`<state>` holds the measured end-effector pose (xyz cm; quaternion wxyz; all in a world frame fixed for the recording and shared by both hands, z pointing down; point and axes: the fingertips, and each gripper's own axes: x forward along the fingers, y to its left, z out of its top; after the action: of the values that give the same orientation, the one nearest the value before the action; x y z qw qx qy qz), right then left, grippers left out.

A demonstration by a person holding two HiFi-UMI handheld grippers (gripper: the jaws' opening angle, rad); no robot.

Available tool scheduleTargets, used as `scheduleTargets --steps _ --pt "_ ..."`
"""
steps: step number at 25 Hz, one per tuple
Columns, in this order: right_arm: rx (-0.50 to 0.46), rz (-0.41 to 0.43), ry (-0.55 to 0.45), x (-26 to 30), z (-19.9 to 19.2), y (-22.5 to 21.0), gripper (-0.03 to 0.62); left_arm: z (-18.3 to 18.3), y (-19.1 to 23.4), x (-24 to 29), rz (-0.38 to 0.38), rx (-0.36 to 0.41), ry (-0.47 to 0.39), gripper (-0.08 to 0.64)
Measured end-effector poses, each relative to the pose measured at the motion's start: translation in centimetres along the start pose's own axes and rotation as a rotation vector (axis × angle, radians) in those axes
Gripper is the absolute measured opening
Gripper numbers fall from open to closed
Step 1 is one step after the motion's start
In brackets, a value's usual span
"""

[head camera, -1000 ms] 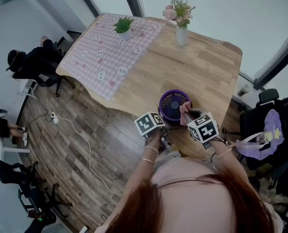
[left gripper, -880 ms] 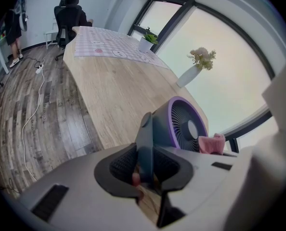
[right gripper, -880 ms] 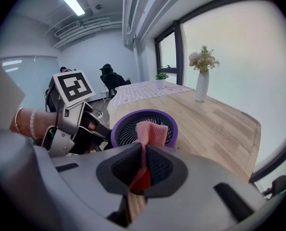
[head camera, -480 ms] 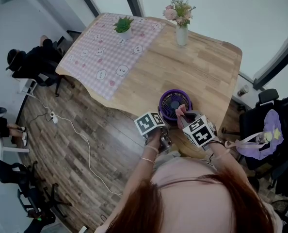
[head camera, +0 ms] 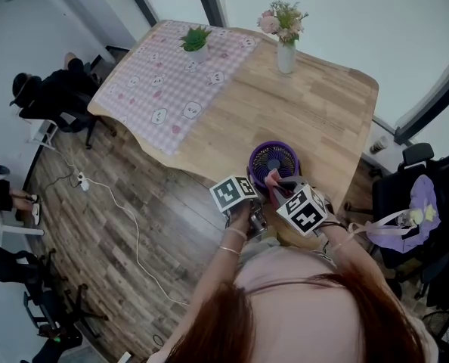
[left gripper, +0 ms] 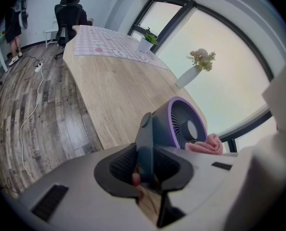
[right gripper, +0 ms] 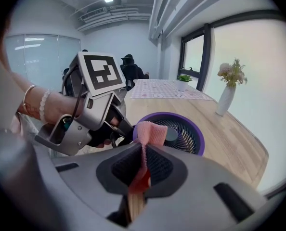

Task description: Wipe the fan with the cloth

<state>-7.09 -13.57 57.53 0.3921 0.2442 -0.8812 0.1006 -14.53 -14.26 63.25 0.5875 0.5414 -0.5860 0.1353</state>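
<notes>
At the table's near edge, right below you, the fan (head camera: 273, 161) is sitting with its purple-ringed grille tilted up. Your left gripper (left gripper: 145, 165) is clamping its jaws shut on the fan's dark side bracket, apparently bracing it from the left. The pink cloth (right gripper: 150, 131) is standing up between the jaws of your right gripper (right gripper: 142, 166), which are pinching tight on it, with the folded tip poking forward. That tip is overlapping the grille's near rim; can't tell if it's actually touching. Key relation: the grille is lying straight ahead of the right gripper, just past the cloth, so that side is likely doing the wiping with a short push forward. Farther out on the wooden table (head camera: 315, 104), a vase of flowers (head camera: 286, 51), a potted plant (head camera: 195, 40) and a checked tablecloth (head camera: 164, 89) are sitting well apart from the work.
</notes>
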Motion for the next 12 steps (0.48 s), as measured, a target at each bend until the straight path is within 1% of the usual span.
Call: scheduleTargets --steps 5,12 --pt "-0.022 0.013 0.008 0.2 0.1 0.3 0.025 0.0 0.0 0.0 -0.003 0.006 0.0 0.077" --pt "-0.055 0.053 0.019 1.0 0.9 1.2 0.025 0.1 -0.2 0.0 -0.014 0.019 -0.007 0.078"
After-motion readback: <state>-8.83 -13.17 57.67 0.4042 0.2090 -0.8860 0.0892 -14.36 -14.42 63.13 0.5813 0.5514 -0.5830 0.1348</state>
